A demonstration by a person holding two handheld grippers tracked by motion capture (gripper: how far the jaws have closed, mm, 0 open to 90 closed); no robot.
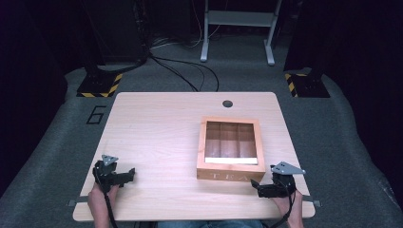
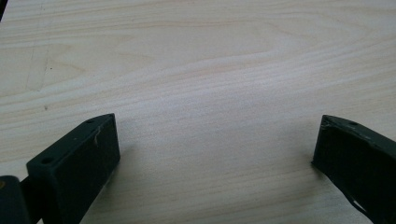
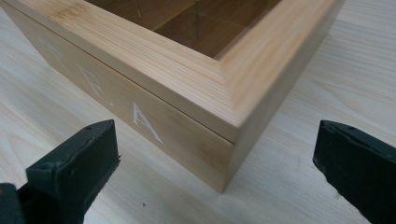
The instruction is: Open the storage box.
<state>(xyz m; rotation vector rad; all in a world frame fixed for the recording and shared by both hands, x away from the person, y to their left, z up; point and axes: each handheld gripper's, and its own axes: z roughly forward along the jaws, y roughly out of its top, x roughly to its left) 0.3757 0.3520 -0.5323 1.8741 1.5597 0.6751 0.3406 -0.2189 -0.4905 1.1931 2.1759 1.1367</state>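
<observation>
A wooden tea box [image 1: 231,149] with a windowed lid and white letters "TEA" on its front stands shut on the right half of the light wood table [image 1: 157,137]. My right gripper [image 1: 260,188] rests open on the table just off the box's front right corner [image 3: 229,154], its jaws spread wide either side of that corner without touching it. My left gripper [image 1: 127,175] lies open near the table's front left, with bare tabletop [image 2: 210,116] between its jaws.
A round cable hole [image 1: 227,103] sits near the table's far edge. Beyond the table are grey carpet, black cables, a metal stand's legs [image 1: 237,33] and two hazard-striped bases [image 1: 100,85].
</observation>
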